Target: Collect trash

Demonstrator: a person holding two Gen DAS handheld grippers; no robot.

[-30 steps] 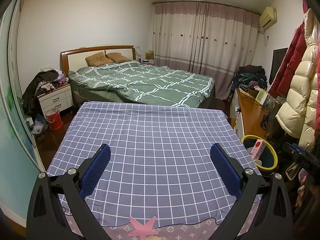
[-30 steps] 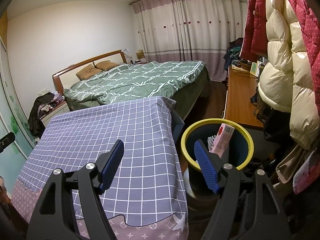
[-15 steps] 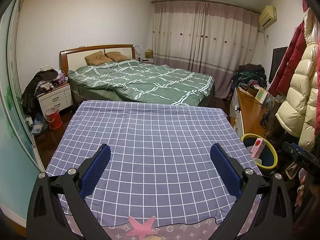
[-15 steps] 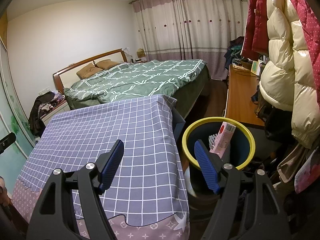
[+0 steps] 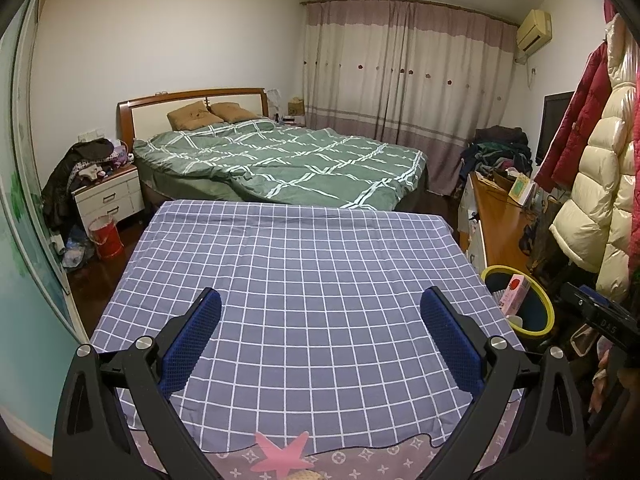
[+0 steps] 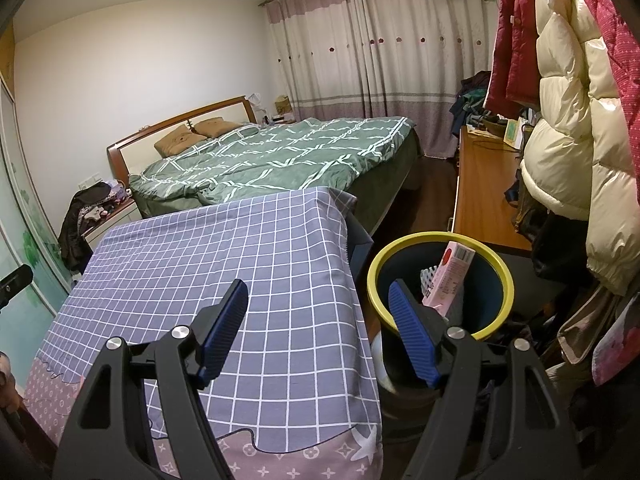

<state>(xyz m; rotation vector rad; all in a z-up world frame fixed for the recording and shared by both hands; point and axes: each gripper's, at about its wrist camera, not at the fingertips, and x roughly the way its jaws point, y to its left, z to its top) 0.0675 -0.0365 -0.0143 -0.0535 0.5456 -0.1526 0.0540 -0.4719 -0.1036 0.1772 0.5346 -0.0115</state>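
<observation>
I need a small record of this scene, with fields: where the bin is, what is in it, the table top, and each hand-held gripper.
bin: yellow-rimmed bin on the floor beside the table, on its right
bin contents: pink carton standing tilted; other items unclear
table: checked cloth covers it; no trash visible on top
left hand-held gripper: open, holding nothing, over the cloth
right hand-held gripper: open, holding nothing, at the table's edge near the bin

Green-quilted bed (image 5: 288, 160) beyond the checked tablecloth (image 5: 304, 288), puffy coats (image 6: 568, 120) alongside.
</observation>
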